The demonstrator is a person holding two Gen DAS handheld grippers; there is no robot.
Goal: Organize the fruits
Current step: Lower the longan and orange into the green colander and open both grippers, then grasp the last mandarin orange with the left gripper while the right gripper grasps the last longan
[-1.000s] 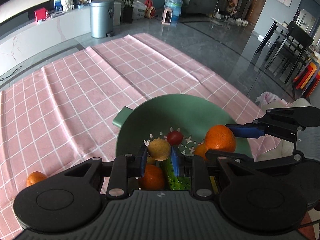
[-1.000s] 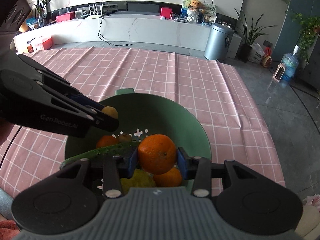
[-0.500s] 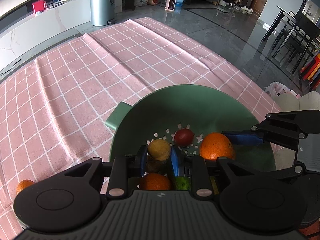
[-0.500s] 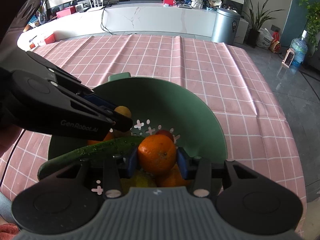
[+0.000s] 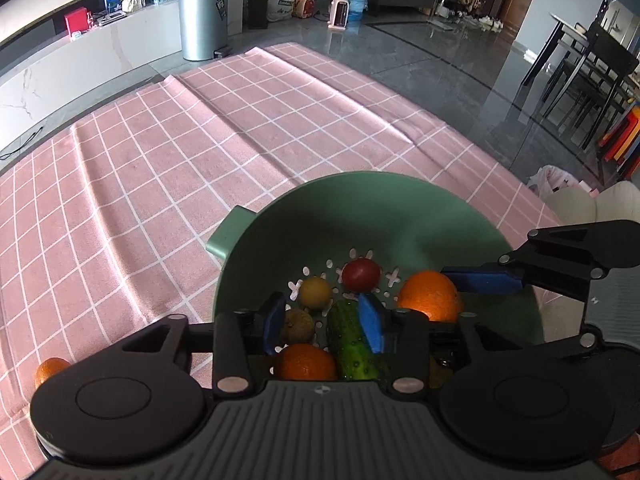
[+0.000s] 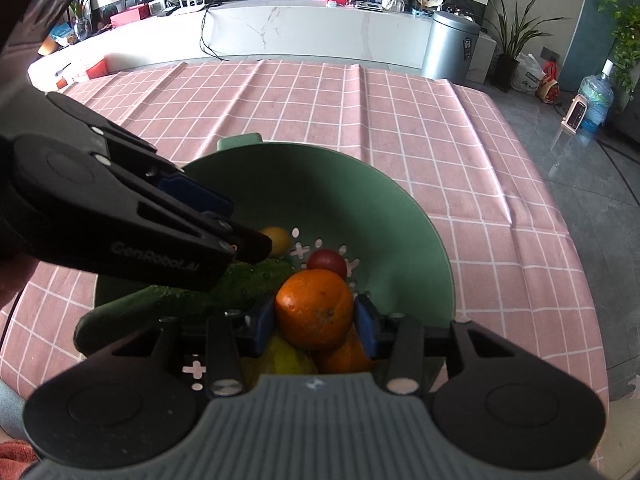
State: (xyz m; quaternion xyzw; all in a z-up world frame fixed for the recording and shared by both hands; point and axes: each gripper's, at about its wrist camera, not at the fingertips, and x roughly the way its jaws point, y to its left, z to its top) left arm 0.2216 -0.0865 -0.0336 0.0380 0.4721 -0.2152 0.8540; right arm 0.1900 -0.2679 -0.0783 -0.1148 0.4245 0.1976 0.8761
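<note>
- Left gripper (image 5: 323, 320) over the near side of the green colander (image 5: 440, 208), blue pads (image 5: 370, 322) spread apart, nothing between them.
- Just past its fingertips, on the perforated floor: a small yellow fruit (image 5: 315, 292), free of the pads.
- Beside that, farther in: a red tomato (image 5: 361, 275).
- Under the gap between the left fingers: a brown round fruit (image 5: 298, 326), a mandarin (image 5: 306, 362) nearer the camera, and a cucumber (image 5: 354, 344) running along the right pad.
- Right gripper (image 6: 315, 322) clamped on a large orange (image 6: 315, 308), a blue pad pressed to each side of it.
- Orange held inside the colander (image 6: 400, 216), above the other produce; from the left wrist view, same orange (image 5: 430, 296) low by the right wall, with the right gripper's pad (image 5: 482, 280) against it.
- Below the held orange in the right wrist view: a yellow-green fruit (image 6: 280, 356) and another orange one (image 6: 346, 354), both partly hidden.
- Cucumber (image 6: 180, 300) lying across the left side of the colander, one end poking over the rim.
- Tomato (image 6: 327, 263) and yellow fruit (image 6: 276, 240) just behind the held orange.
- Colander standing on a pink checked cloth (image 5: 160, 168), its small handle (image 5: 228, 232) pointing away from the grippers.
- One more mandarin (image 5: 48, 370) out on the cloth, left of the colander, half hidden behind the left gripper's body.
</note>
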